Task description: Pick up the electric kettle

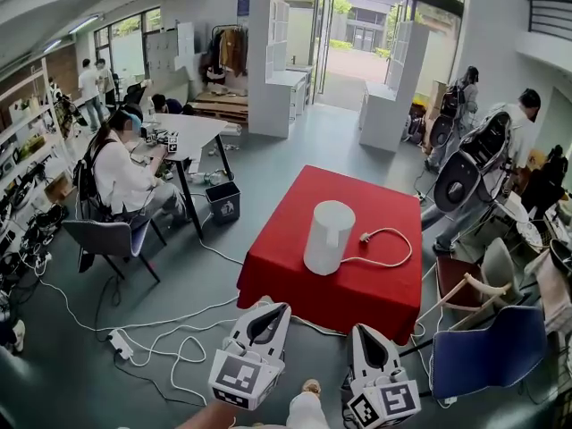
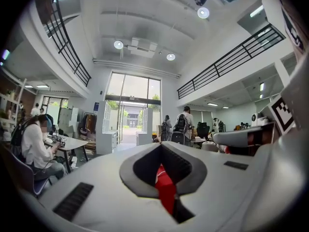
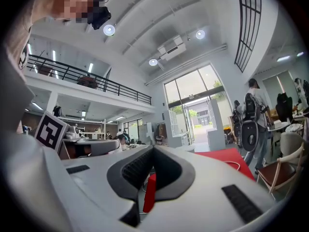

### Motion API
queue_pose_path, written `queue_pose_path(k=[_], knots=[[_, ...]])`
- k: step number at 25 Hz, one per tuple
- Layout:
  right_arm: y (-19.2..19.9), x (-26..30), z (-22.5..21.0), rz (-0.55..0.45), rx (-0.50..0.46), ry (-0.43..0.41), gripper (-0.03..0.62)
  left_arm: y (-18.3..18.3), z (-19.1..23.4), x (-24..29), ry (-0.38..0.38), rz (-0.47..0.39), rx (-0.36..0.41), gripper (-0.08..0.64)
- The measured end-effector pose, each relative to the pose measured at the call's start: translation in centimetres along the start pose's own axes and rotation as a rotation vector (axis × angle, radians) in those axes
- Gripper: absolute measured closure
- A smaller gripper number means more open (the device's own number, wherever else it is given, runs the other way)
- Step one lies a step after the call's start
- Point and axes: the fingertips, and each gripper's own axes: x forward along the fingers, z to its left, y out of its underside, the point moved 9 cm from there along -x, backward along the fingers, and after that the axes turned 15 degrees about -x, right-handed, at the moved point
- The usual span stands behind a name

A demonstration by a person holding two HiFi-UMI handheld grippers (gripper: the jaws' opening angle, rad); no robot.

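Observation:
The white electric kettle [image 1: 328,237] stands upright on the table's red cloth [image 1: 295,266]. Its white cord and plug [image 1: 386,247] lie looped to its right. Both grippers show at the bottom of the head view, short of the table's near edge and apart from the kettle. My left gripper [image 1: 273,311] is shut and holds nothing. My right gripper [image 1: 365,332] also looks shut and empty. In the left gripper view the jaws [image 2: 161,145] meet, with only red cloth in the slit. The right gripper view shows the same closed tips [image 3: 153,149] and the red table [image 3: 227,156] beyond; the kettle is hidden in both.
White cables and a power strip [image 1: 121,345] trail across the floor at left. A seated person [image 1: 121,172] works at a white desk, with a grey chair [image 1: 103,235] and black bin [image 1: 222,202] nearby. At right are a blue chair [image 1: 487,351], a wooden chair [image 1: 465,289] and standing people [image 1: 514,132].

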Motion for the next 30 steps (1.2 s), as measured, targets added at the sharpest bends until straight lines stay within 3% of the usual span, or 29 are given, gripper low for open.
queue_pose_path(k=[11,23,30], knots=[[0.0,6.7,-6.3,-0.011,0.001,-0.007,0.574,-1.3,1.5,8.8,0.011,-0.004,-0.01,0.572],[1.0,13.1,-15.2,-0.005,-0.039,-0.105,0.574,-2.5,2.1,18.1,-0.064,-0.056,-0.031,0.572],[1.6,15.9,-17.2,-0.008,-0.043,-0.135,0.574,-3.1,3.4,20.4,-0.081,-0.083,-0.018,0.572]])
